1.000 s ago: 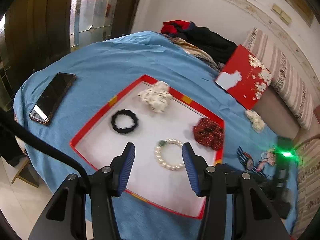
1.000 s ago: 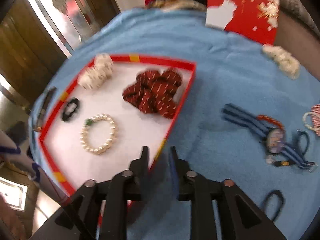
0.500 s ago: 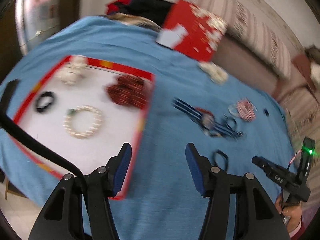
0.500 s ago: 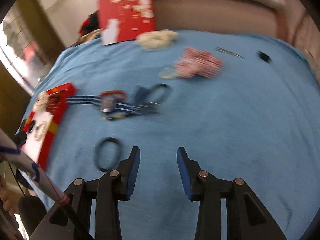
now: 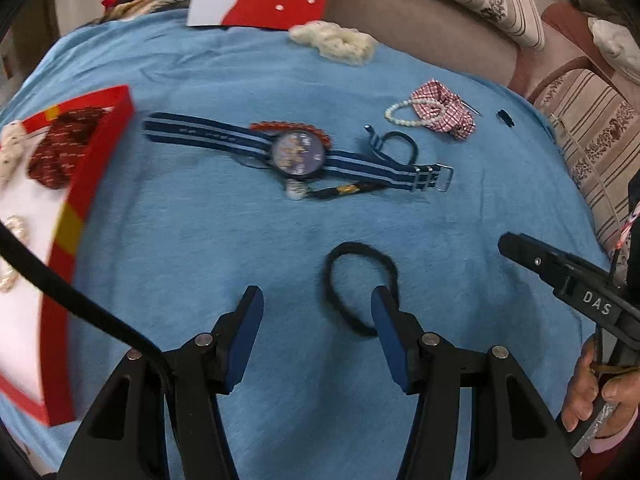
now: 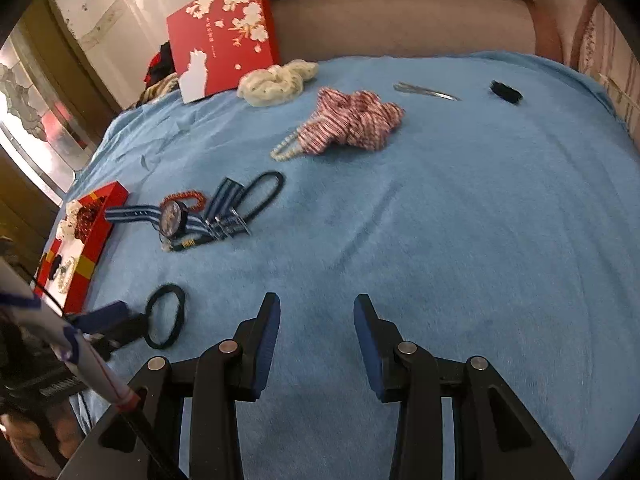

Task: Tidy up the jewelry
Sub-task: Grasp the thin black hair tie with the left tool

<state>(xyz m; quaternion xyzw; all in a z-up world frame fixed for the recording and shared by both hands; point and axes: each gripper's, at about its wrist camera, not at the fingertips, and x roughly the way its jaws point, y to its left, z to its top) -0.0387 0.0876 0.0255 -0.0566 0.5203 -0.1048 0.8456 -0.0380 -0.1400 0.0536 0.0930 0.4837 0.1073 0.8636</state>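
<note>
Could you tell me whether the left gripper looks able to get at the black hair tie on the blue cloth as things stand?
Probably yes: the left gripper is open just above the black hair tie, whose loop lies flat on the blue cloth with nothing in the way.

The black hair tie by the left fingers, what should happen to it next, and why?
Probably lower the left gripper slightly and close on the black hair tie. Its fingers are open, one already over the loop, nothing held, and the tie lies loose on the blue cloth, outside the red tray.
</note>
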